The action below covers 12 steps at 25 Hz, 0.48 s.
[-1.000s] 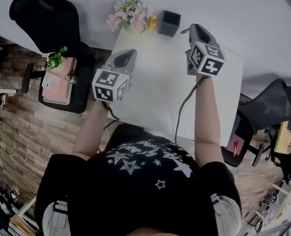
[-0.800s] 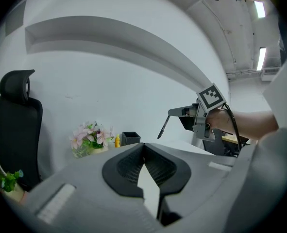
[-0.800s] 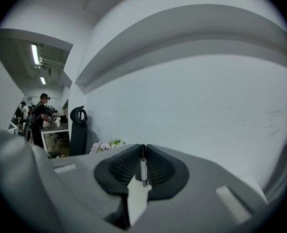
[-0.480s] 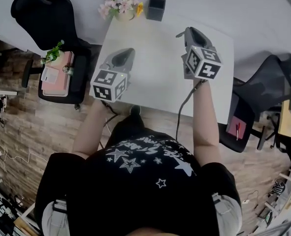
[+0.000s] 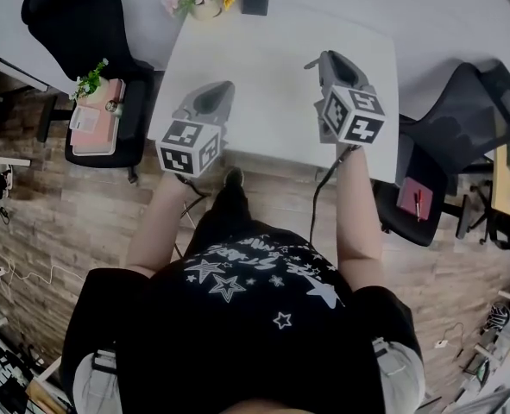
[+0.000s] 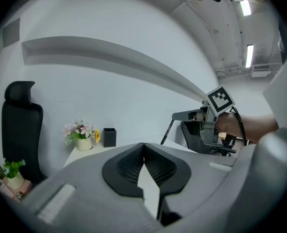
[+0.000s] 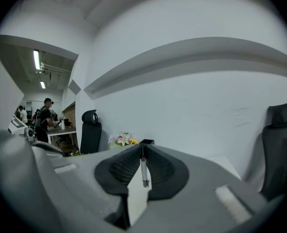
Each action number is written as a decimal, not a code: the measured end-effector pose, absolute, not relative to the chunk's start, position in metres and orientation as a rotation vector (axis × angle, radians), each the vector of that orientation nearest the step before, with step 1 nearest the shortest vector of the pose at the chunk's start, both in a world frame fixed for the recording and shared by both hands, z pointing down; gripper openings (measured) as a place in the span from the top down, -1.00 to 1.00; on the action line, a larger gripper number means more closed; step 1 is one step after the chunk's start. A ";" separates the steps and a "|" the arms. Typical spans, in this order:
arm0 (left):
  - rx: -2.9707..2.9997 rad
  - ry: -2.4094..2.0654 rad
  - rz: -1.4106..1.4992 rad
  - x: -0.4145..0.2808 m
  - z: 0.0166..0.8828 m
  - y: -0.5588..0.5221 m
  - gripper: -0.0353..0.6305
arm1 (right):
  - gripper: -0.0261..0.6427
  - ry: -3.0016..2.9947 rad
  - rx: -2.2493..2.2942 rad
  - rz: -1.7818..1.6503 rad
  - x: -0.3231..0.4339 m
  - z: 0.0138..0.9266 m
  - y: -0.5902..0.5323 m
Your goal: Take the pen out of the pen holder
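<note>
Pen in the right claw's grip

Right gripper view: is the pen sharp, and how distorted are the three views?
Right gripper view: the pen is sharp between the right tongs; the wall ledge bows into an arc, corners black. Left gripper view: same bowing, ceiling lamp glares. Head view: white table nearly washed out.
</note>
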<state>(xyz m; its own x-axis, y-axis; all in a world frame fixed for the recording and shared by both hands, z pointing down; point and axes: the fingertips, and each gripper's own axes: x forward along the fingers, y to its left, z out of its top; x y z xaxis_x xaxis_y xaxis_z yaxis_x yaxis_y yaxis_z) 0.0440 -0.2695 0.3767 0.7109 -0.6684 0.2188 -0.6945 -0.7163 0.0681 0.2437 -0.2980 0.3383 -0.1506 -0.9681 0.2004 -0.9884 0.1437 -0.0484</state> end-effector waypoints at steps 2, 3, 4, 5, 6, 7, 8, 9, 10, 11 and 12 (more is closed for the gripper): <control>2.771 -1.110 0.274 0.046 0.379 -0.250 0.86 | 0.80 -2.284 1.958 0.247 0.245 0.341 -0.277; 2.773 -1.109 0.275 0.048 0.380 -0.240 0.86 | 0.80 -2.287 1.957 0.243 0.245 0.342 -0.267; 2.775 -1.107 0.274 0.049 0.381 -0.230 0.86 | 0.80 -2.289 1.956 0.240 0.246 0.342 -0.257; 2.777 -1.106 0.274 0.050 0.381 -0.220 0.86 | 0.80 -2.291 1.956 0.239 0.247 0.343 -0.247; 2.778 -1.105 0.276 0.051 0.383 -0.210 0.86 | 0.80 -2.294 1.956 0.239 0.248 0.345 -0.236; 2.778 -1.104 0.280 0.052 0.384 -0.199 0.86 | 0.80 -2.296 1.955 0.241 0.248 0.346 -0.225; 2.778 -1.104 0.283 0.053 0.385 -0.188 0.86 | 0.80 -2.300 1.953 0.245 0.249 0.348 -0.213; 2.777 -1.106 0.286 0.053 0.386 -0.178 0.86 | 0.80 -2.303 1.950 0.248 0.250 0.350 -0.202; 2.776 -1.108 0.288 0.054 0.387 -0.167 0.86 | 0.80 -2.306 1.947 0.251 0.250 0.351 -0.190; 2.775 -1.113 0.289 0.055 0.387 -0.157 0.86 | 0.80 -2.308 1.944 0.253 0.251 0.353 -0.179; 2.775 -1.120 0.290 0.055 0.387 -0.146 0.86 | 0.80 -2.312 1.943 0.255 0.253 0.354 -0.167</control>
<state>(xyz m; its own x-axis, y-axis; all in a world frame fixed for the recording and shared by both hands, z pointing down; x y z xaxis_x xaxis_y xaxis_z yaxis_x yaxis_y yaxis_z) 0.0552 -0.1460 0.3874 0.7050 -0.6718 0.2273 -0.6978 -0.7143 0.0529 0.2526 -0.1672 0.3538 -0.1747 -0.9657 0.1920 -0.9844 0.1667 -0.0570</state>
